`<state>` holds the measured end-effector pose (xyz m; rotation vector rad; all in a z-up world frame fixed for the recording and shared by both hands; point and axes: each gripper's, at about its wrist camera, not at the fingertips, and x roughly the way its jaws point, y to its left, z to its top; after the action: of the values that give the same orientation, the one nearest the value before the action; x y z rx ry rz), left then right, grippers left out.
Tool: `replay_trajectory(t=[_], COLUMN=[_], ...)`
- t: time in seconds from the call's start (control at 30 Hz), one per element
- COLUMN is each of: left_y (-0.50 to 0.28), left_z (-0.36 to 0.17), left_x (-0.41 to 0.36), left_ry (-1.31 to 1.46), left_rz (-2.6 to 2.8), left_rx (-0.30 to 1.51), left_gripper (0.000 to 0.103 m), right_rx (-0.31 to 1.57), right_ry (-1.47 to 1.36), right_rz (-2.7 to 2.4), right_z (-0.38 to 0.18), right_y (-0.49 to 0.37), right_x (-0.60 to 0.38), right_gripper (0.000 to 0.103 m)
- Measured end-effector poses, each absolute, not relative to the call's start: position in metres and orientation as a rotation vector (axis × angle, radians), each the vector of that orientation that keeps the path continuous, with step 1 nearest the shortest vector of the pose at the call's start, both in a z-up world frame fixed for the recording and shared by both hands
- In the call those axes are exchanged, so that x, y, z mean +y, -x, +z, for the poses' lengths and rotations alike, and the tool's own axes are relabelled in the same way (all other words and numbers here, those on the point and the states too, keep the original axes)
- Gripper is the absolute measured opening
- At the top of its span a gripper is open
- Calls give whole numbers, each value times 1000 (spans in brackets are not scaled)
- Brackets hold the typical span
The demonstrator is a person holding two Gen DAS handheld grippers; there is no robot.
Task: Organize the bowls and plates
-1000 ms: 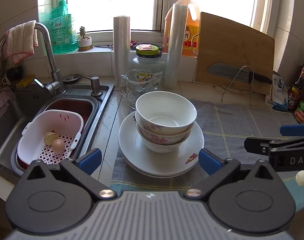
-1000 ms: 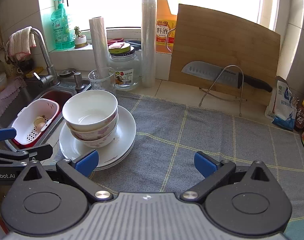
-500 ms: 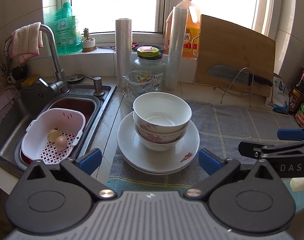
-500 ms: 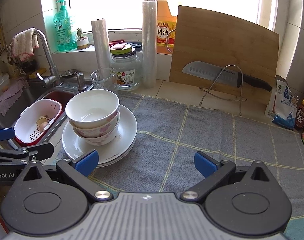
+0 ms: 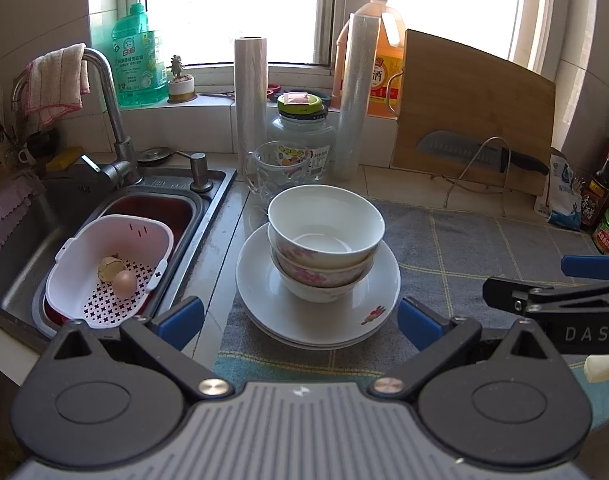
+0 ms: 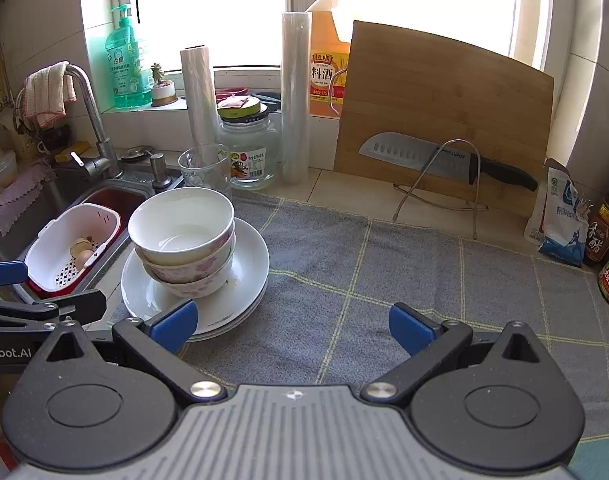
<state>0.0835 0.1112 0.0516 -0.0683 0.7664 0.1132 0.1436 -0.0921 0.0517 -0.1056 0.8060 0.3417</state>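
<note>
Three white bowls with pink flowers (image 5: 324,240) (image 6: 182,236) are nested on a stack of white plates (image 5: 304,316) (image 6: 244,276) at the left edge of a grey checked cloth (image 6: 404,280). My left gripper (image 5: 300,322) is open, hanging just in front of the plates with nothing between its fingers. My right gripper (image 6: 290,326) is open over the bare cloth, to the right of the stack and empty. Each gripper shows at the edge of the other's view.
A sink (image 5: 152,208) with a white colander (image 5: 108,268) holding eggshell lies left of the stack. Behind stand a glass cup (image 5: 276,172), a jar (image 5: 302,136), two film rolls, an oil bottle, and a cutting board (image 6: 444,116) with a knife (image 6: 444,160). Bottles and bags line the right edge.
Both grippers have drawn back and slightly upward from the stack, which now sits a little farther off. The bowls and plates have not moved.
</note>
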Motion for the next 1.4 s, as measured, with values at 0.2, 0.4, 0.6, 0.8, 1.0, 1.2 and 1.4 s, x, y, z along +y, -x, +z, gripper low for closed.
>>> replay_trajectory(t=[0.2, 0.4, 0.6, 0.8, 1.0, 1.2, 1.4], left_y=[-84, -85, -85, -85, -85, -85, -86], left_z=[53, 52, 52, 53, 53, 53, 53], left_x=[112, 111, 111, 110, 110, 110, 109], left_ry=[65, 66, 67, 68, 67, 67, 68], left_rz=[120, 120, 118, 117, 116, 116, 113], left_rx=[767, 771, 771, 771, 771, 771, 770], left_gripper=[102, 102, 102, 102, 102, 102, 102], right_rx=[805, 808, 806, 805, 804, 804, 801], right_ry=[105, 109, 111, 116, 120, 120, 122], right_rz=[343, 339, 336, 332, 329, 328, 327], right_z=[52, 52, 52, 53, 53, 53, 54], right_y=[-144, -145, -145, -146, -146, -146, -146], right_x=[-91, -91, -91, -90, -90, -89, -89], right_gripper=[103, 103, 103, 103, 103, 103, 103])
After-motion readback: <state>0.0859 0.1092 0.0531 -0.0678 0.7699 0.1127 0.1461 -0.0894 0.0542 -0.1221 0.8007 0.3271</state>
